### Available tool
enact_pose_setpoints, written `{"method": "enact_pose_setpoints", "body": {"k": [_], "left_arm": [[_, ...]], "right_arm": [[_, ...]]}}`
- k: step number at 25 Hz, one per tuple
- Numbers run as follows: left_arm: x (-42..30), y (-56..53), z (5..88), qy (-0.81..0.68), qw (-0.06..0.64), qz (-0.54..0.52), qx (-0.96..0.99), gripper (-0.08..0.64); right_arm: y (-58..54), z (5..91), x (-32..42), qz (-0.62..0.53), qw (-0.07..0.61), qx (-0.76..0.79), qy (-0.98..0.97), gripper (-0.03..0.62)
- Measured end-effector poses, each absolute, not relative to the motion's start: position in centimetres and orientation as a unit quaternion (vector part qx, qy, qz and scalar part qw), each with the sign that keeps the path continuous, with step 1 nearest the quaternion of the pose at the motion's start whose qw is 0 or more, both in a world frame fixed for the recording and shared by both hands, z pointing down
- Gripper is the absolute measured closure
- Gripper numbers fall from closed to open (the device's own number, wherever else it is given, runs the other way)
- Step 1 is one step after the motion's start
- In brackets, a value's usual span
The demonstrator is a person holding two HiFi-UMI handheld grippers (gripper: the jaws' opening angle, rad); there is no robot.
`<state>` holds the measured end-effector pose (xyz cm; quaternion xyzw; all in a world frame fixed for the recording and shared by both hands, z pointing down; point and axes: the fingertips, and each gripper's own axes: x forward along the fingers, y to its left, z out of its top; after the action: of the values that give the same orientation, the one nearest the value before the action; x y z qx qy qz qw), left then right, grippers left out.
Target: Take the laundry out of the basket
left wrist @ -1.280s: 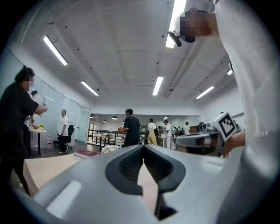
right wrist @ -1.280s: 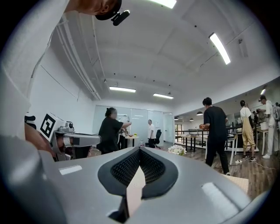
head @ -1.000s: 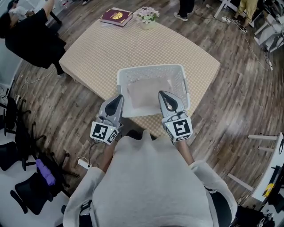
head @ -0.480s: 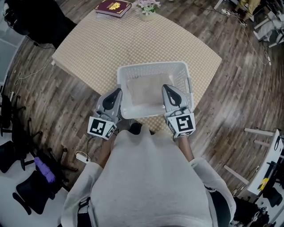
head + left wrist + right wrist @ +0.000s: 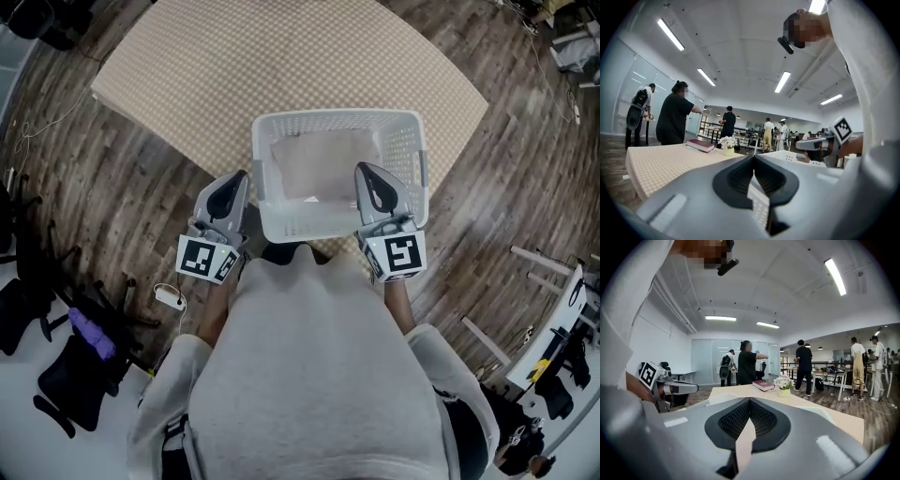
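A white slatted laundry basket [image 5: 281,225] stands at the near edge of the table, and its rim shows in the left gripper view [image 5: 797,158]. A beige folded cloth [image 5: 323,164] lies inside it. My left gripper [image 5: 241,176] hovers just outside the basket's near left corner, its jaws shut and empty [image 5: 753,157]. My right gripper [image 5: 360,169] hangs over the basket's near right part, beside the cloth, also shut with nothing in it [image 5: 749,400]. Neither touches the cloth.
A checked tablecloth [image 5: 234,75] covers the table. A maroon book [image 5: 763,385] and a pot of white flowers [image 5: 783,383] sit at its far end. Several people stand beyond. Black chairs [image 5: 66,394] crowd the floor at left.
Both grippers have sunk and drawn toward the basket's near corners. The head view has tilted down, so the book and flowers have left it.
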<state>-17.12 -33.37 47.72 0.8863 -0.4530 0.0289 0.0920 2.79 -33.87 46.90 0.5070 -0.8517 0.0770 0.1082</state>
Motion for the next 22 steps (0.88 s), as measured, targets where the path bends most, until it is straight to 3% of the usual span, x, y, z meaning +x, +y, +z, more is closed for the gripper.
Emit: {"method": "enact_pose_setpoints", "body": {"k": [10,12,15,17,22], "left_arm": [[-18.2,-35.4,50.3,-0.45,0.121,0.033,0.884,0.552],[-18.3,-35.5,50.1,-0.45,0.121,0.03,0.884,0.552],[-18.4,-35.9,50.1,-0.449,0.12,0.024,0.885,0.552],[-18.5,-35.9,50.1,-0.449,0.12,0.02,0.885,0.552],[-19.2,-36.0,49.9,-0.457,0.127,0.003,0.881,0.552]], "right_arm": [[-35.8,49.0,2.8,0.136,0.115,0.505,-0.845,0.594],[-35.8,49.6,1.9,0.079,0.196,0.479,-0.852,0.594],[-34.5,53.2,-0.1,-0.139,0.437,0.341,-0.821,0.594],[-33.0,56.5,-1.0,-0.247,0.549,0.221,-0.768,0.594],[-30.8,60.3,-2.2,-0.196,0.578,0.134,-0.78,0.594]]}}
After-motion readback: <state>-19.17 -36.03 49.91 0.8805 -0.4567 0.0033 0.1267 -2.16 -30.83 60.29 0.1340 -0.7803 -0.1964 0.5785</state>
